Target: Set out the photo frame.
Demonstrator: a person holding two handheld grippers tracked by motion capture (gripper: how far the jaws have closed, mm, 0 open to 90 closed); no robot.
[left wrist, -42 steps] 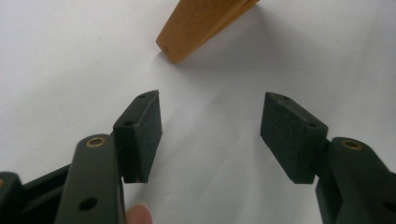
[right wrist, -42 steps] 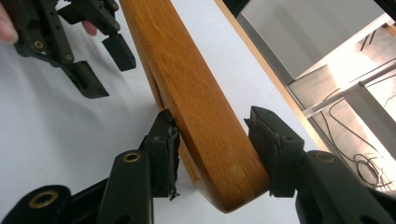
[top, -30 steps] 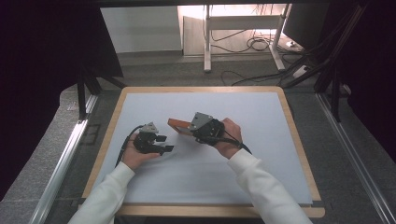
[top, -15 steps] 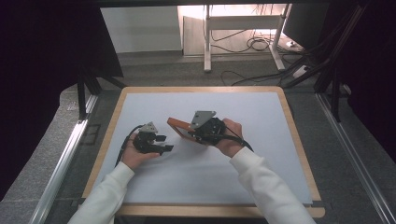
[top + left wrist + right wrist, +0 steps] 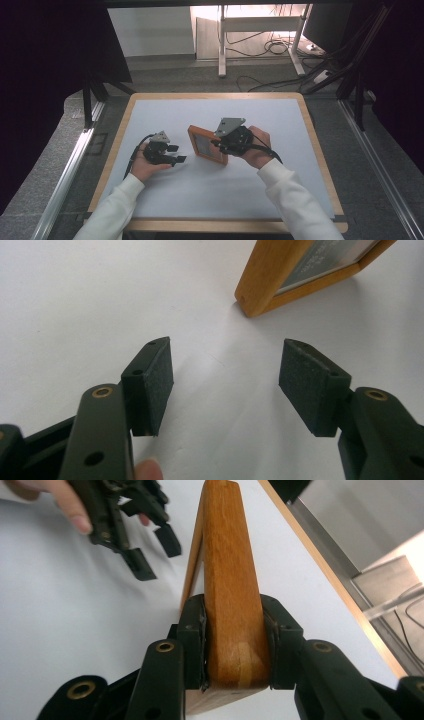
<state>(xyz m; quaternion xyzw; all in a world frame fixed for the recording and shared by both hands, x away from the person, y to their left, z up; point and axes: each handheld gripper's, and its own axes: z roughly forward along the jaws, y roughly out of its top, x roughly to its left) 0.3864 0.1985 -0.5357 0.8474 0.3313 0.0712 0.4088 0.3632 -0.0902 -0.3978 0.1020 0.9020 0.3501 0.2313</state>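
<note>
Two grippers, one frame — your right gripper (image 5: 218, 145) clamps the wooden picture frame (image 5: 206, 145) by its edge, tilted mid-table; your left gripper (image 5: 175, 153), jaws wide and empty, has it at three o'clock

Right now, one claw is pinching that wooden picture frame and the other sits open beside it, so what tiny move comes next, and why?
Probably the left gripper slides toward the wooden frame to take its near corner. Its jaws are open and empty, aimed at that corner in the left gripper view. The right gripper clamps only one edge, so the frame stands tilted on the white mat; a second grip would likely steady it.
</note>
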